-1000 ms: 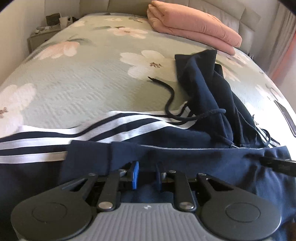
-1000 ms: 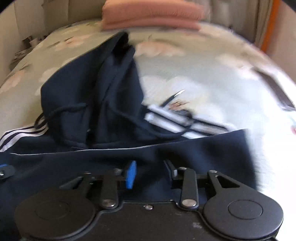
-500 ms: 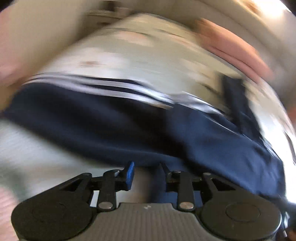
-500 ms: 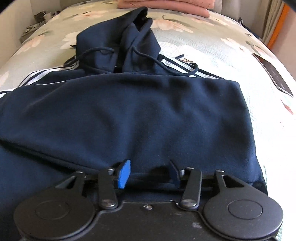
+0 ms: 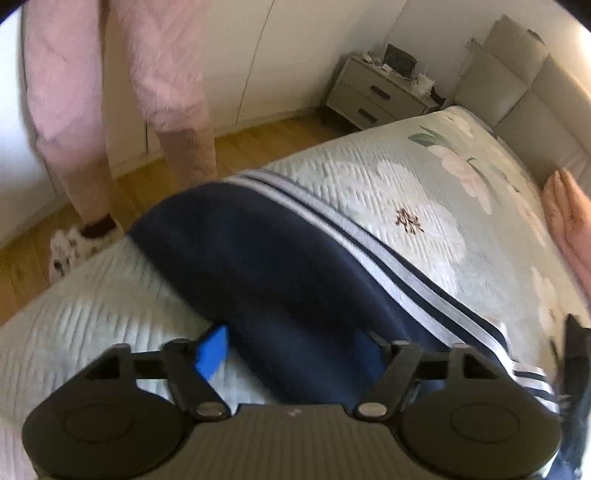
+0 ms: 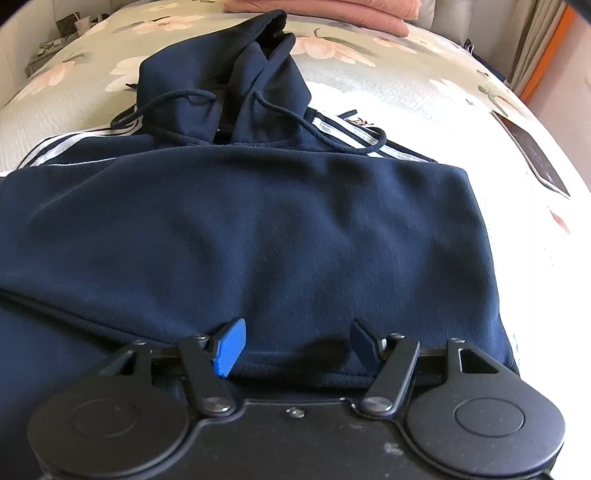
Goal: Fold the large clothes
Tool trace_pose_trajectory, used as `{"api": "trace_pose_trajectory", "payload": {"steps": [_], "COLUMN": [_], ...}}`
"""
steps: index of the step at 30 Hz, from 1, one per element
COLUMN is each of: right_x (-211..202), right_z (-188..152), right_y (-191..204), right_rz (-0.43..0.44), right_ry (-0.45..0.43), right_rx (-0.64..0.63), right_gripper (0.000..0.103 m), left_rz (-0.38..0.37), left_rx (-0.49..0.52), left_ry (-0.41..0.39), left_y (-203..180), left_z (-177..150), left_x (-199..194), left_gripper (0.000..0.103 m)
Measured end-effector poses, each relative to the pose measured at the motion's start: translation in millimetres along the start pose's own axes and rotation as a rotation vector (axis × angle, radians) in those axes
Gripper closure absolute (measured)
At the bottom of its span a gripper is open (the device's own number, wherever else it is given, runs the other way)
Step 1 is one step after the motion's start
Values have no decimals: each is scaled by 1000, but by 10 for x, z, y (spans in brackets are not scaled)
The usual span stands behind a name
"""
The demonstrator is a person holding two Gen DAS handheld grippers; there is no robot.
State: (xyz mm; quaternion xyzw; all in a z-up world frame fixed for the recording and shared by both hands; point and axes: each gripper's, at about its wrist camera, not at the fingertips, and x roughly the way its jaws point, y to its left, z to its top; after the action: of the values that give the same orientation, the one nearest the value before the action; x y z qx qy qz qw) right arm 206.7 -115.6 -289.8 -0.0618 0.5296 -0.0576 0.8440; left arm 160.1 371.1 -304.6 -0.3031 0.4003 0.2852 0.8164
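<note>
A navy hoodie (image 6: pixel 258 221) with white sleeve stripes lies on the floral bedspread (image 6: pixel 406 85), its lower part folded up over the body and its hood (image 6: pixel 229 77) pointing away. My right gripper (image 6: pixel 295 343) is open just above the folded near edge, holding nothing. In the left wrist view a striped navy sleeve (image 5: pixel 295 266) stretches away across the bed toward its edge. My left gripper (image 5: pixel 291 350) is open with the sleeve cloth lying between its spread jaws.
A folded pink blanket (image 6: pixel 332 11) lies near the headboard. A dark phone or tablet (image 6: pixel 532 155) lies at the bed's right edge. A person in pink trousers (image 5: pixel 122 110) stands on the wood floor beside the bed. A nightstand (image 5: pixel 376 96) stands by the wall.
Both grippers have opened and let go of the hoodie's hem after laying it over the body. The left gripper has swung left toward the sleeve; the right has pulled back.
</note>
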Motion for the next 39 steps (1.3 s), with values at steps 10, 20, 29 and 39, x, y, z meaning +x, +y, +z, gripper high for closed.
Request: {"api": "trace_pose_trajectory", "payload": {"steps": [10,20,29,39], "right_x": [-129,-749,-798,-718], "right_z": [-78,-295,-369,459], "right_y": [-141,-476,-762,676], "right_rz": [49,24,143,533], "right_ry": [-36,-160,-135,-207], "right_rx": [64,78,78,-103], "right_gripper": [26,26,25,19], "left_rz": [-58,-633,-418,-259], "left_rx": [329,1163,1384,1141], "left_ry": [-336,-103,-31,64], "left_y": [-840,-2593,-2029,-1478], "left_z": [-4,-1954,-2856,-2213], "left_x": [-958,-1667,-1458,-1348], "left_gripper": [96,87,81,69]}}
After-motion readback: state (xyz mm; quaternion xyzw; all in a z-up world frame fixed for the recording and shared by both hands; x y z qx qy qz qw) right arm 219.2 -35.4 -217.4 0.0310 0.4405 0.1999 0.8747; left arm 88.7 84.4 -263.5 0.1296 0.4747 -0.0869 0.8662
